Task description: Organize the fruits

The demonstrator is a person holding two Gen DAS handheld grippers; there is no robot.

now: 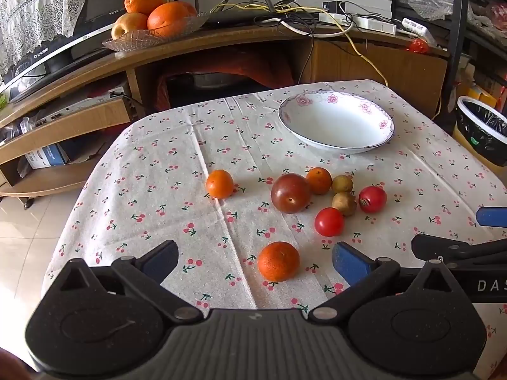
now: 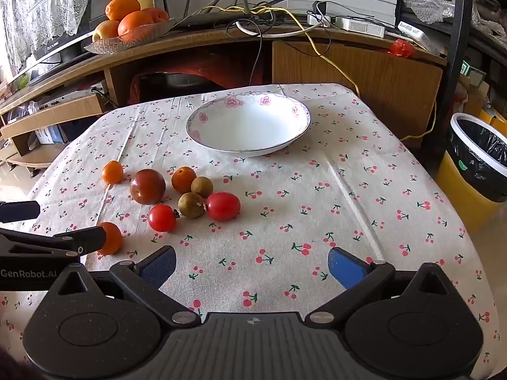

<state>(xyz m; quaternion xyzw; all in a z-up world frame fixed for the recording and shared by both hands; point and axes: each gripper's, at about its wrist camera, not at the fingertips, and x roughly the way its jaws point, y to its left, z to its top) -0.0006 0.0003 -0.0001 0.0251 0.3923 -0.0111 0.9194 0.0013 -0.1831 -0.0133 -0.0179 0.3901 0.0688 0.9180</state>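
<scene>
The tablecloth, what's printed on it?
Small red cherries with green stems on white tablecloth; clearest in the right wrist view.

I see a surface under a white cherry-print cloth [image 2: 317, 190]. On it sit an empty white flower-rimmed bowl [image 2: 250, 126], three small oranges [image 1: 278, 261], a dark red plum [image 1: 290, 193], two red tomatoes [image 1: 329, 221] and two brownish-green fruits [image 1: 344, 203].

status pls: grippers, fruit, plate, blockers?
Left gripper open, nearest orange between its fingers, ungripped. Right gripper open, empty. White plate empty; eight fruits loose on tablecloth. No blockers seen.
</scene>
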